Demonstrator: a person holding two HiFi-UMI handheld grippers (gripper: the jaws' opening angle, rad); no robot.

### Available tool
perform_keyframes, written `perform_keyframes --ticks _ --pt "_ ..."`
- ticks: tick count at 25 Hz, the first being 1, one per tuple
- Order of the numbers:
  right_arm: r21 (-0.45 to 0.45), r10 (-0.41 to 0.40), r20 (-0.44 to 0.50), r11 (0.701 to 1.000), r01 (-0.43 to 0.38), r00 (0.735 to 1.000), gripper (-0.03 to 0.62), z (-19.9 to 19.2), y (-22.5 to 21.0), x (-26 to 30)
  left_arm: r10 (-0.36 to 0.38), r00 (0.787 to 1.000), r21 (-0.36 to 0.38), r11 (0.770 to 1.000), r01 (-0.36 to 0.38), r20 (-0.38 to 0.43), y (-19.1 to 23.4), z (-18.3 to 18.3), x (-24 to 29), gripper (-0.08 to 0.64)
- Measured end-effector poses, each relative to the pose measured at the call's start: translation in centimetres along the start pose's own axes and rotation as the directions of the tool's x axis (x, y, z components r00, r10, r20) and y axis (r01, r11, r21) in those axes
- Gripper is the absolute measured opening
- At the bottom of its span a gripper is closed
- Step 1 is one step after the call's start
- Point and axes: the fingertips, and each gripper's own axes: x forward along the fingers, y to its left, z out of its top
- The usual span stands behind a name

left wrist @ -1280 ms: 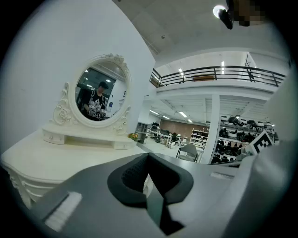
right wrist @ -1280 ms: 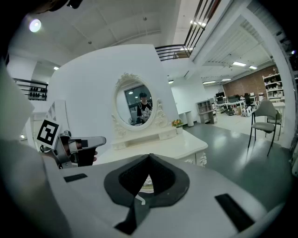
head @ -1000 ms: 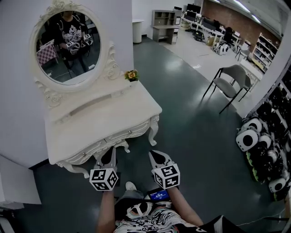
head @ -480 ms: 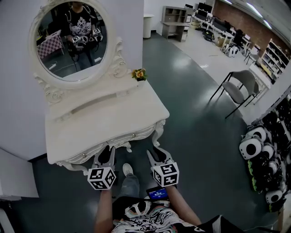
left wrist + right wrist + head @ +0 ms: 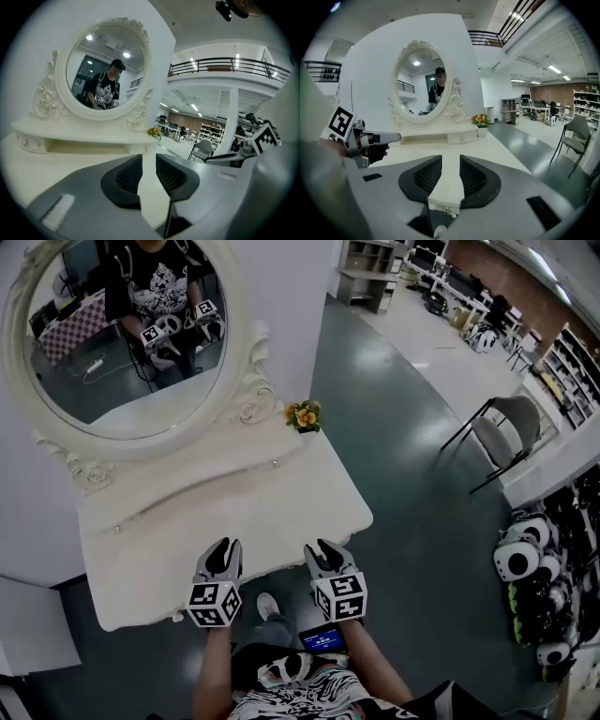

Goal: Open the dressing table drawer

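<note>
The white dressing table (image 5: 178, 521) fills the left of the head view, with its oval mirror (image 5: 122, 334) behind. Its front drawer is hidden under the tabletop there. In the right gripper view a small brass knob (image 5: 446, 211) on the table's front edge shows low between the jaws. My left gripper (image 5: 221, 557) and right gripper (image 5: 323, 554) hover side by side over the front edge. Both are open, and nothing is between the jaws of the left gripper (image 5: 149, 158) or the right gripper (image 5: 451, 160). Neither touches the table.
A small pot of yellow flowers (image 5: 303, 415) stands at the table's back right corner beside a low shelf with a tiny drawer (image 5: 461, 137). A grey chair (image 5: 506, 432) and several black-and-white machines (image 5: 525, 559) stand to the right. The person's foot (image 5: 267, 606) shows below the table edge.
Both grippers have come forward from in front of the drawer front to over the tabletop's edge. The table looms larger, and the drawer front has dropped out of the head view.
</note>
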Motion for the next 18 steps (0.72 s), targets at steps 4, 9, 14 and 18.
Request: perform_keyframes --ticks 4,9,14,18 --pt "-0.01 -0.02 -0.019 1.0 0.02 1.0 0.115 2.3 -0.5 6.1 -0.037 0.999 -0.002 0.999 0.037 -0.03 3.4 1.0 5.2 0.081" --pt "-0.006 -0.048 -0.037 0.999 0.047 0.998 0.12 4.2 -1.5 10.5 -0.069 0.996 -0.006 0.998 0.069 -0.059 5.4 1.5 9.6 0.08" --pt "-0.007 -0.061 -0.039 0.998 0.061 0.997 0.121 5.6 -2.4 12.5 -0.086 0.993 -0.014 0.996 0.086 -0.075 6.1 1.6 12.1 0.065" --pt "0.0 -0.056 -0.042 0.998 0.056 0.998 0.12 5.8 -2.8 13.8 -0.085 0.993 -0.017 0.996 0.084 -0.077 6.4 1.7 13.3 0.051"
